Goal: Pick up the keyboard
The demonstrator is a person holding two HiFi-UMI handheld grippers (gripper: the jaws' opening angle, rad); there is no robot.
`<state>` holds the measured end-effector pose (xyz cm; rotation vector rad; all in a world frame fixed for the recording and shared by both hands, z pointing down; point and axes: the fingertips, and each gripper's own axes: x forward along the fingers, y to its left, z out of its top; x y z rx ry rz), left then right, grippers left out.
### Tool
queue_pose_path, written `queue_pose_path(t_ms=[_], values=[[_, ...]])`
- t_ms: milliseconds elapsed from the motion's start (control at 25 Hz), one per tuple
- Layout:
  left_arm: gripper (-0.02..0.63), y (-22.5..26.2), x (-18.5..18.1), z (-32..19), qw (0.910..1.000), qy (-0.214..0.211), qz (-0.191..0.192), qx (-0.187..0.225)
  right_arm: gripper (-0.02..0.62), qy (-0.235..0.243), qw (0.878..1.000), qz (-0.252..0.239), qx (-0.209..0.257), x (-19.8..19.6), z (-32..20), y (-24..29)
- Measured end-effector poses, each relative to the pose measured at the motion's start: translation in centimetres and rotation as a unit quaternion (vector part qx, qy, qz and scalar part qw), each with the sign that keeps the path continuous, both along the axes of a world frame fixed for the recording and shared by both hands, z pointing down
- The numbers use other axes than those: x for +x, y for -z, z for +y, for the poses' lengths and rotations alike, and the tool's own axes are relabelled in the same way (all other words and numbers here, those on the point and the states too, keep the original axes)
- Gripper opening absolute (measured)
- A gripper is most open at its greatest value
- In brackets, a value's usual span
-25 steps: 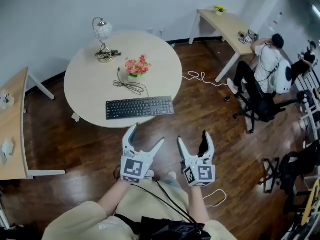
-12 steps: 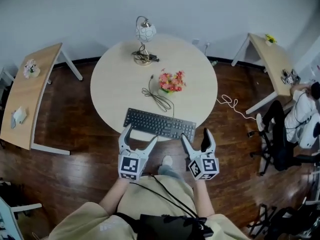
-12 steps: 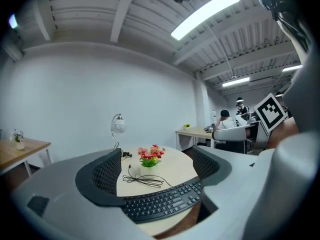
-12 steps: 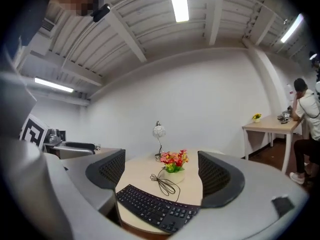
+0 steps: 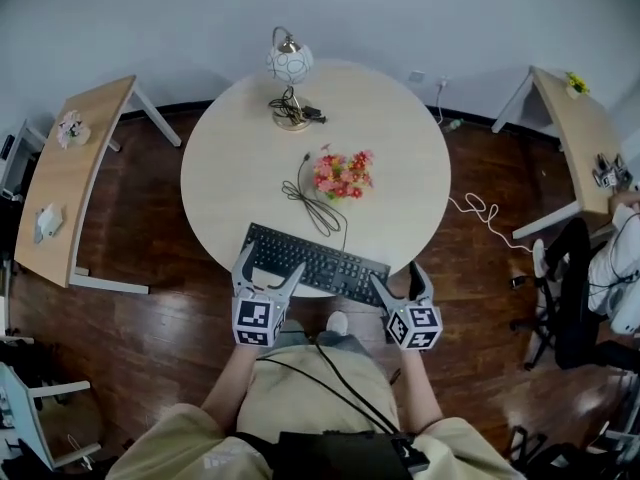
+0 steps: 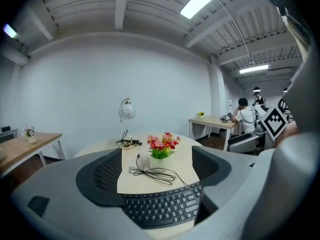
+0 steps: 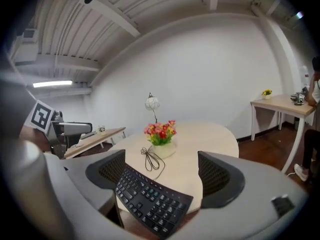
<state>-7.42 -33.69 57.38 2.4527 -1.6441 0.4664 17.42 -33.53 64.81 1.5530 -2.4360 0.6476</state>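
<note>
Now: flat black keyboard (image 5: pixel 315 264) lies at the near edge of the round pale wooden table (image 5: pixel 400 168). Left gripper (image 5: pixel 268 263) jaws are closing with the keyboard's left end between them, pads not pressing. Right gripper (image 5: pixel 398 278) jaws stand wide at its right end.

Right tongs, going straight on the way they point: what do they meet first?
Probably the keyboard: its right end lies ahead, in line with the open right tongs. Depth is unclear.

Both grippers have moved forward from above the wooden floor to the near edge of the round tabletop (image 5: pixel 400 168). The left gripper (image 5: pixel 268 263) now reaches the keyboard's (image 5: pixel 315 263) left end, jaws closing around it without pressing. The right gripper (image 5: pixel 398 280) reaches its right end.
</note>
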Motion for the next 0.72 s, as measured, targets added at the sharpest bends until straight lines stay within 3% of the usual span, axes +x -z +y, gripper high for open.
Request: queue_pose_path(t_ms=[160,320,560,720], values=[[0.422,-4.7,-2.4,-0.8,0.9979,0.023,-0.012,-0.059,0.471,0.002,0.997,-0.002,-0.081,1.1,1.3,-6.4],[0.422,-10.3,-5.1,-1.9,0.9903,0.026,-0.018,-0.135,0.465,0.008,0.984,-0.041,-0.175,0.4,3.3,-12.7],[0.423,-18.9,-9.9,-3.1,0.9611,0.008,-0.019,-0.275,0.462,-0.003,0.958,-0.093,-0.272,-1.1,6.0,-17.9],[0.425,-22.1,-12.8,-4.2,0.9447,0.017,-0.016,-0.327,0.451,-0.004,0.949,-0.103,-0.297,-1.7,5.8,-19.3]])
